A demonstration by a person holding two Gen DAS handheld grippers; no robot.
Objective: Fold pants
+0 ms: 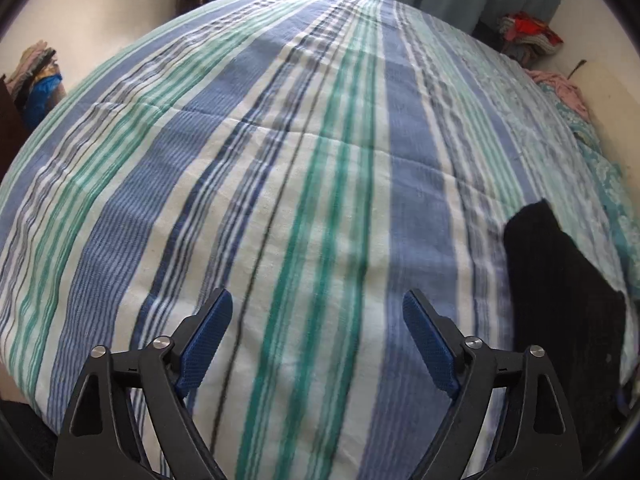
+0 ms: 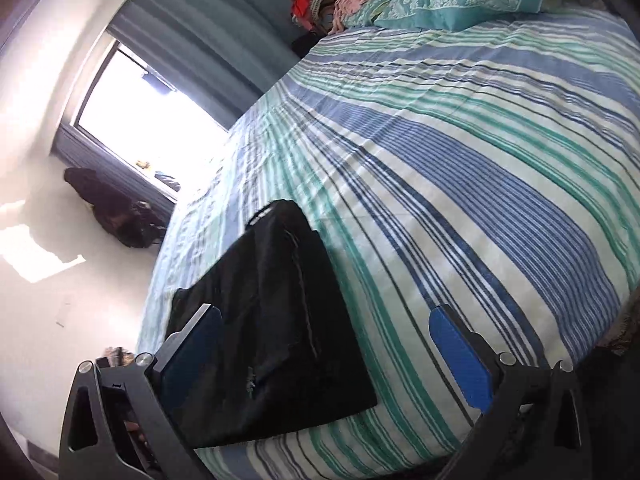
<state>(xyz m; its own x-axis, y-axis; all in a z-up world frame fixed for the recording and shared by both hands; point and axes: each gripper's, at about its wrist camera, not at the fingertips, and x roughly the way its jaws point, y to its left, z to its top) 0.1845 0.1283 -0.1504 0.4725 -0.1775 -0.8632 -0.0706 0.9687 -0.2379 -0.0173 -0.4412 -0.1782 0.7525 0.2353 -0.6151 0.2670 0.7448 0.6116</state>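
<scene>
Black pants (image 2: 264, 332) lying as a compact, flat rectangle near the edge of the striped bed (image 2: 460, 168), apparently already folded. Left gripper (image 1: 318, 340) spread wide and empty over bare bedspread, pants (image 1: 568, 300) off to its right. Right gripper (image 2: 324, 340) also spread apart, hovering above the bundle, gripping nothing. Likely finishing: check edges for squareness, press any lifted corner flat with one pad, avoid dragging cloth sideways, keep fingers clear of the top layer.
</scene>
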